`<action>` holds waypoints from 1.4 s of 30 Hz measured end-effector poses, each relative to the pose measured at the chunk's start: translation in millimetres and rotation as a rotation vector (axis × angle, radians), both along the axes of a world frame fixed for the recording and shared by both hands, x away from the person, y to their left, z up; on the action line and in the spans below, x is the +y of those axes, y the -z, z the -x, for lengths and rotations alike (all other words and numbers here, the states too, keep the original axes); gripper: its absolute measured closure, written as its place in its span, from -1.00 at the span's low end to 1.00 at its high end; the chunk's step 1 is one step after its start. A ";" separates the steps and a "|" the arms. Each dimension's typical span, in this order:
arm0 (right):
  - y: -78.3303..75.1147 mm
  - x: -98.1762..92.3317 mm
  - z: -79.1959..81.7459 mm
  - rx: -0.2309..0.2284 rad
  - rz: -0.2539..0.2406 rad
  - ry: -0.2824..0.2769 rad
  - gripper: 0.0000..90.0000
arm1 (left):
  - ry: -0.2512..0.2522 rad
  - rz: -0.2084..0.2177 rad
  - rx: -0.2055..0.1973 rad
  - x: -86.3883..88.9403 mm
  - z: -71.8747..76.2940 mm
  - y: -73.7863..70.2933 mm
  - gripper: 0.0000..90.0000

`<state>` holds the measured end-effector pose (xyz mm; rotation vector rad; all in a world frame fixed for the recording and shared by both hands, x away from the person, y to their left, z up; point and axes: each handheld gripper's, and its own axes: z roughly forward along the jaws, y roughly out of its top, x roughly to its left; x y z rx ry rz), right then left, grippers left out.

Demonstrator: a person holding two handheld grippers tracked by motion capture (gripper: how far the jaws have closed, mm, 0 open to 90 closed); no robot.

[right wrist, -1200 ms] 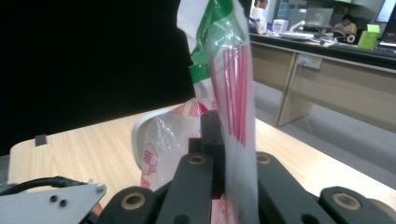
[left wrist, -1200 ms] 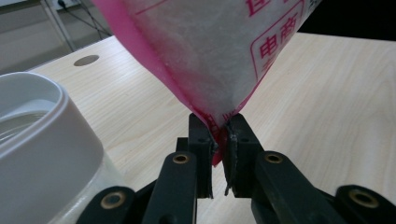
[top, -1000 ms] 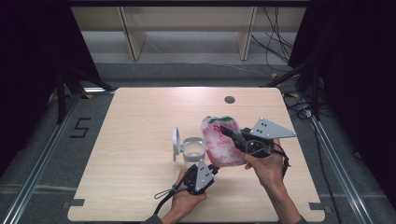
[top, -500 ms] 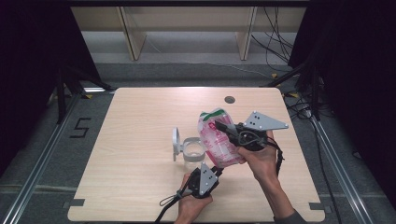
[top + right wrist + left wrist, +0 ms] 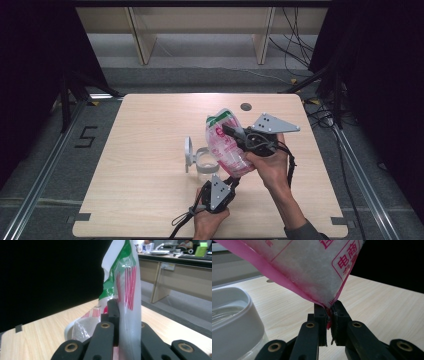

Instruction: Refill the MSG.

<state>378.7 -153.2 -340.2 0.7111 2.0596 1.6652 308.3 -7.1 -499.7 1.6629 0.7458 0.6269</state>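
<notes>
bags: just one, a pink-printed plastic bag of white grains with a green-and-white top end, held up off the tabletop between the two claws, a bit right of the middle

jars: one, a clear jar with a white rim, standing open just left of the bag; in the left gripper view it sits right beside the bag's low corner

lids: one, a round white lid standing on edge on the jar's left, touching or nearly touching it, can't quite tell which

claws: two, one per hand

left claw: the left claw is pressed together on the bag's bottom corner, with the pink seam pinched between the pads

right claw: the right claw is clamped on the bag's upper end, plastic squeezed between the pads

what changed: compared with a second ago the bag has come up off the tabletop and tipped steeper, green end now higher and farther from the person; the right hand went up and away with it, the left claw slid back toward the near edge and stayed low; jar and lid haven't budged

left hand pose: the left hand comes in low at the near edge, claw pointing up and away at the bag's corner

right hand pose: the right hand is raised above the tabletop, forearm angled in from the lower right, claw pointing left into the bag
</notes>
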 end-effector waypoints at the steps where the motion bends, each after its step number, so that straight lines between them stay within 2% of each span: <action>1: -0.3 2.8 -0.1 0.007 0.001 -0.008 1.00 | 0.002 0.003 -0.002 0.6 -0.9 0.4 0.85; 2: -0.9 4.1 1.5 0.024 0.002 0.005 1.00 | -0.012 0.010 -0.008 0.2 -1.7 1.1 0.86; 3: -0.8 6.8 -0.7 0.003 -0.001 -0.015 1.00 | -0.011 0.008 -0.006 0.0 -1.9 1.4 0.86; 5: -0.5 9.0 -1.5 0.004 0.024 -0.008 1.00 | -0.015 0.018 -0.003 -2.5 -2.2 3.5 0.86; 6: 0.6 9.7 -3.6 -0.014 0.024 -0.004 1.00 | -0.017 0.011 0.000 -2.6 -2.6 4.3 0.85; 7: 1.6 9.9 -4.7 -0.013 0.022 -0.003 1.00 | -0.019 0.024 0.004 -3.7 -3.0 4.9 0.86; 9: 2.9 10.1 -5.5 0.023 0.020 -0.001 1.00 | -0.014 0.024 0.011 -4.9 -3.8 5.7 0.86; 10: 3.0 9.9 -5.8 0.024 0.026 0.005 1.00 | -0.015 0.020 0.012 -5.7 -3.9 5.8 0.86; 12: 3.7 10.9 -7.6 0.021 0.024 -0.008 1.00 | -0.017 0.040 0.015 -8.9 -5.0 6.5 0.86; 15: 3.2 12.5 -6.4 0.029 0.039 0.012 1.00 | -0.017 0.036 0.022 -11.2 -9.4 6.3 0.86; 16: 3.2 12.5 -7.5 -0.001 0.046 0.027 1.00 | -0.021 0.039 0.024 -13.0 -11.3 6.3 0.86; 18: 3.2 13.5 -7.5 0.029 0.047 0.025 1.00 | -0.020 0.047 0.030 -16.9 -13.4 6.5 0.86; 19: 3.5 13.7 -9.7 0.010 0.063 0.031 1.00 | -0.017 0.047 0.031 -18.6 -14.3 6.9 0.86; 20: 4.0 14.8 -9.9 0.015 0.063 0.035 1.00 | -0.023 0.047 0.025 -20.4 -15.1 8.1 0.86; 23: 4.2 15.5 -12.6 -0.012 0.097 0.050 1.00 | -0.015 0.061 0.034 -24.2 -18.2 9.1 0.86; 24: 4.3 16.1 -11.7 0.007 0.095 0.053 1.00 | -0.015 0.064 0.037 -25.1 -18.8 8.8 0.86; 26: 4.3 16.2 -12.6 0.003 0.096 0.055 1.00 | -0.015 0.070 0.038 -26.4 -20.4 9.2 0.86; 27: 4.4 16.5 -14.4 -0.005 0.096 0.036 1.00 | -0.021 0.065 0.033 -26.6 -21.7 9.8 0.86; 29: 4.3 16.6 -14.8 -0.018 0.118 0.055 1.00 | -0.020 0.082 0.044 -28.4 -23.3 10.1 0.86; 30: 5.0 18.3 -13.9 0.006 0.114 0.052 1.00 | -0.021 0.084 0.045 -28.8 -23.6 10.4 0.86; 31: 5.6 20.1 -13.2 0.002 0.119 0.066 1.00 | -0.028 0.083 0.049 -29.7 -23.3 10.4 0.86; 32: 5.6 21.1 -14.7 -0.022 0.145 0.056 1.00 | -0.027 0.087 0.050 -30.3 -23.7 11.0 0.86; 35: 6.6 25.6 -13.6 -0.017 0.173 0.058 1.00 | -0.024 0.099 0.048 -31.0 -23.9 12.3 0.86; 40: 6.1 29.2 -14.6 -0.026 0.185 0.051 1.00 | -0.024 0.090 0.030 -31.1 -23.9 11.4 0.86; 42: 5.7 30.9 -14.4 -0.018 0.190 0.034 1.00 | -0.023 0.103 0.039 -31.9 -24.1 10.9 0.86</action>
